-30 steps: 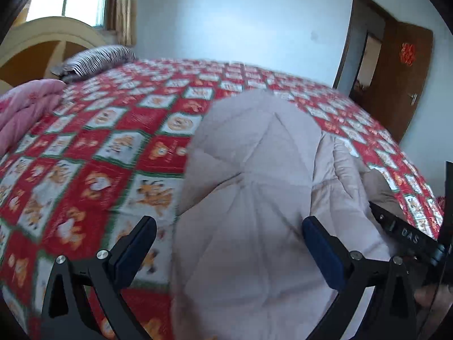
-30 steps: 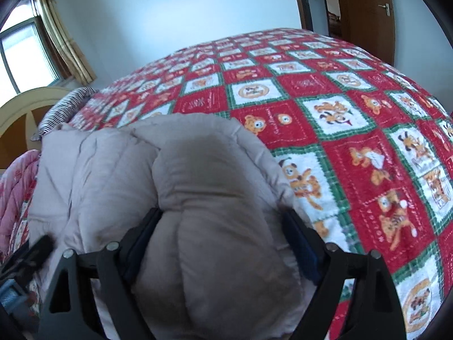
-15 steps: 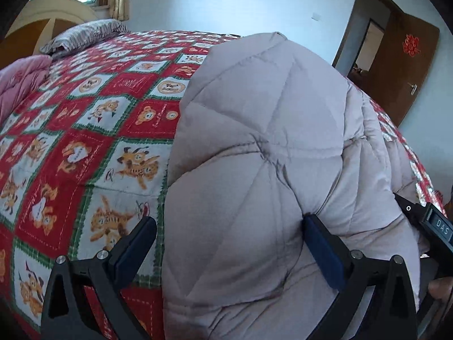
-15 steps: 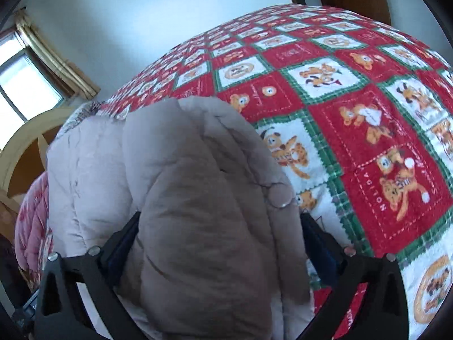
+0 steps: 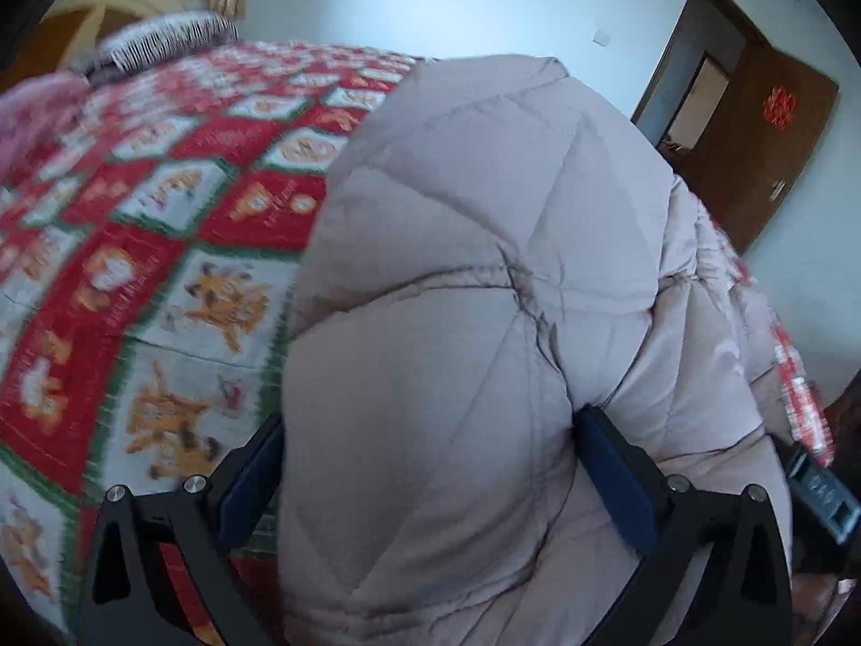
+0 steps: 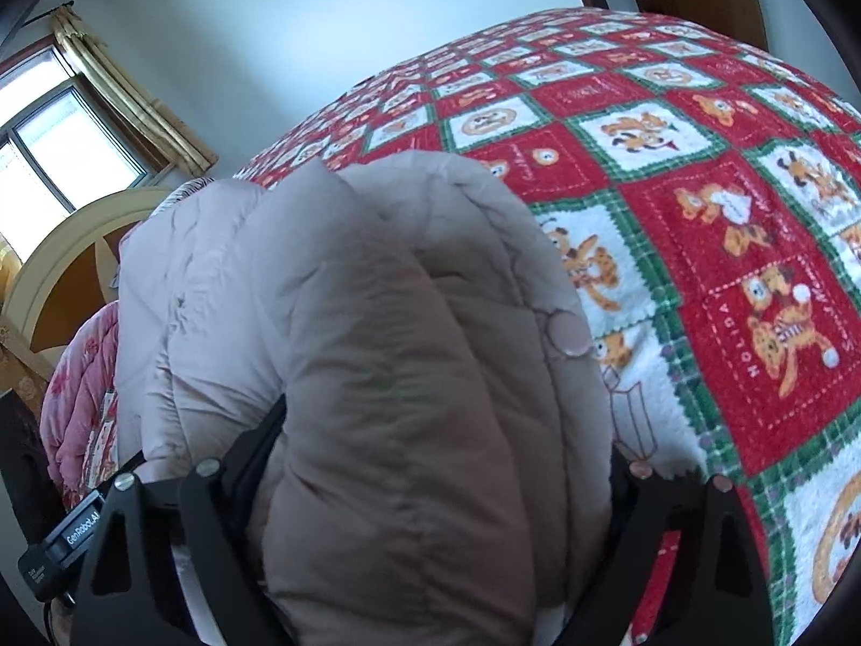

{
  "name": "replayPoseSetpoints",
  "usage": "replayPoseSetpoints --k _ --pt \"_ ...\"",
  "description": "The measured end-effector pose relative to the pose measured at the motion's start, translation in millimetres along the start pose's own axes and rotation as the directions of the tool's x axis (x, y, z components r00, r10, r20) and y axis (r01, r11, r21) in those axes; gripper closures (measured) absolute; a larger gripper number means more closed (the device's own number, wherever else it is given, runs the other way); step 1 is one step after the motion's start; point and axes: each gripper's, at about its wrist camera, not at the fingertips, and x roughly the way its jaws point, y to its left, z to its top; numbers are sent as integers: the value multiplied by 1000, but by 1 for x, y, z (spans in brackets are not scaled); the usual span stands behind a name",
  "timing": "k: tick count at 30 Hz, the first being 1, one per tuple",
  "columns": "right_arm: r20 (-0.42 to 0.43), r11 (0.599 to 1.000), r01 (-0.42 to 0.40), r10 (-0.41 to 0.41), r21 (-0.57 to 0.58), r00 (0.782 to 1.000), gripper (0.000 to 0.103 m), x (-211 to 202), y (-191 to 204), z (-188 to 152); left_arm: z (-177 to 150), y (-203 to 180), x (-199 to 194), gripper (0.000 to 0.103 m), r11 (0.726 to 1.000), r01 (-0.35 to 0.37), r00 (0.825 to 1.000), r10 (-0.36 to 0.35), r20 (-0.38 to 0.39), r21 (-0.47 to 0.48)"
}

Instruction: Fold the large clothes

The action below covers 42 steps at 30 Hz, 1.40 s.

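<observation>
Compared with half a second ago, the puffy beige down coat (image 5: 484, 296) bulges closer and fills more of the left wrist view, and the bed cover there is smeared with motion blur. The coat lies on the bed (image 6: 699, 172), bunched up over its red, green and white cartoon-bear blanket. The left tool (image 5: 430, 463) has its blue-padded fingers (image 5: 613, 463) spread wide, pressed against either side of a thick roll of the coat. The right tool (image 6: 441, 463) likewise straddles a fat fold, fingers wide apart and largely buried in fabric. Blanket squares read "NOLDA" (image 6: 750, 350); a black device (image 6: 64, 538) at lower left in the right view is marked "GenRobot.AI". Only the right view shows the coat's round snap button (image 6: 567, 334) and the window (image 6: 54, 156); only the left shows the brown door (image 5: 753, 145) with its red ornament (image 5: 780, 107) and the striped pillow (image 5: 161, 40).
</observation>
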Motion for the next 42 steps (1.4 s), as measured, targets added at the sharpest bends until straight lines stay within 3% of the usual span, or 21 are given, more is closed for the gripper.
replayPoseSetpoints --k 3,5,9,11,23,30,42 --pt "11 1000 -9 10 -25 1000 22 -3 4 -3 -1 -8 -4 4 999 6 1000 -7 18 37" --pt "18 998 -59 59 -34 998 45 -6 8 -7 -5 -20 -13 13 996 -10 998 4 56 92" --pt "36 993 -107 109 -48 993 60 -16 14 -11 -11 -29 -32 35 988 -14 994 -2 105 155" --pt "52 992 -116 119 -53 992 65 -21 17 -13 -13 -31 -43 41 982 -21 992 -3 128 186" --pt "83 962 -227 241 -151 967 73 -48 74 -29 -14 -6 -116 50 970 -93 978 47 203 223" --pt "57 927 -299 319 -225 946 74 -51 127 -38 -11 37 -162 52 974 -135 964 87 250 184" --pt "-21 886 -326 338 -329 941 74 -28 211 -56 -10 115 -194 53 978 -188 947 158 279 85"
